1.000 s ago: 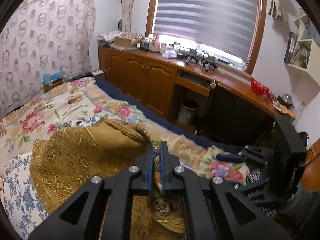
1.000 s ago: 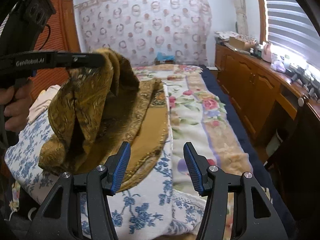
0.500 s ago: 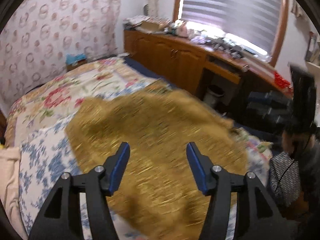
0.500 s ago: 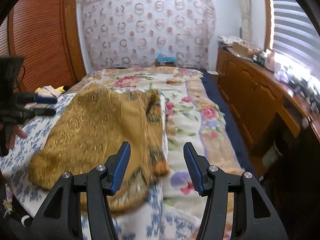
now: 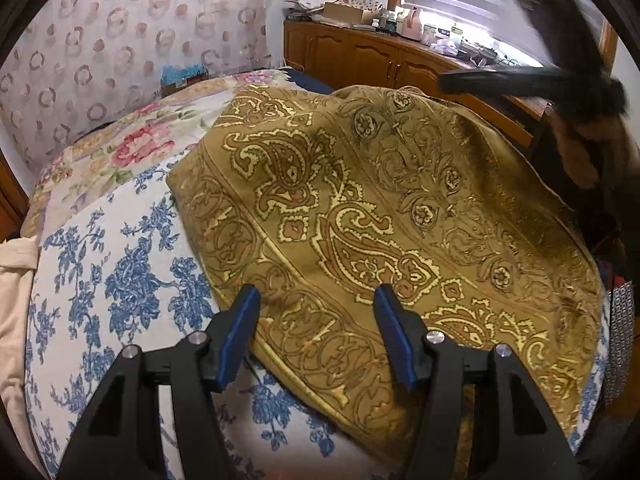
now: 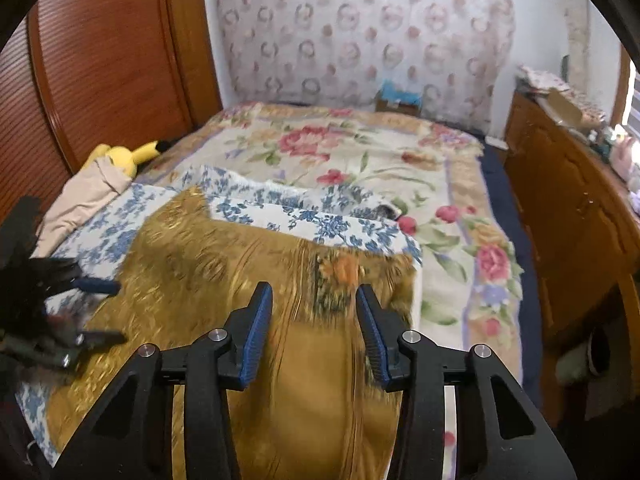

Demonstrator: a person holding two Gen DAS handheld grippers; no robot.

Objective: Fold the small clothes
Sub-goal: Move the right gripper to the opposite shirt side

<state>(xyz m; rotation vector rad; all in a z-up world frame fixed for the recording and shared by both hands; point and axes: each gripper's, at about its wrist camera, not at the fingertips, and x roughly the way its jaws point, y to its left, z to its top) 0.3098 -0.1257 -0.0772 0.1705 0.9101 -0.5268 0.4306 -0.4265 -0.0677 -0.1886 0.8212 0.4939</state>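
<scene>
A golden-brown paisley cloth (image 5: 360,216) lies spread on the bed, over a white sheet with blue flowers (image 5: 108,280). My left gripper (image 5: 316,328) is open and empty just above the cloth's near edge. My right gripper (image 6: 314,320) is open and empty above the same cloth (image 6: 224,280), which is blurred in the right wrist view. The left gripper also shows at the left edge of the right wrist view (image 6: 96,308), over the cloth. The right gripper shows blurred at the upper right of the left wrist view (image 5: 520,80), above the cloth's far side.
A floral bedspread (image 6: 340,152) covers the bed's far half. A cream folded garment (image 6: 80,200) and a yellow plush toy (image 6: 120,154) lie at the left by the wooden wardrobe (image 6: 100,60). Wooden cabinets (image 6: 572,208) run along the right of the bed.
My left gripper has let go of the cloth and opened. The cloth has dropped from a held-up bunch to lying spread on the bed. Both grippers have come down closer over it.
</scene>
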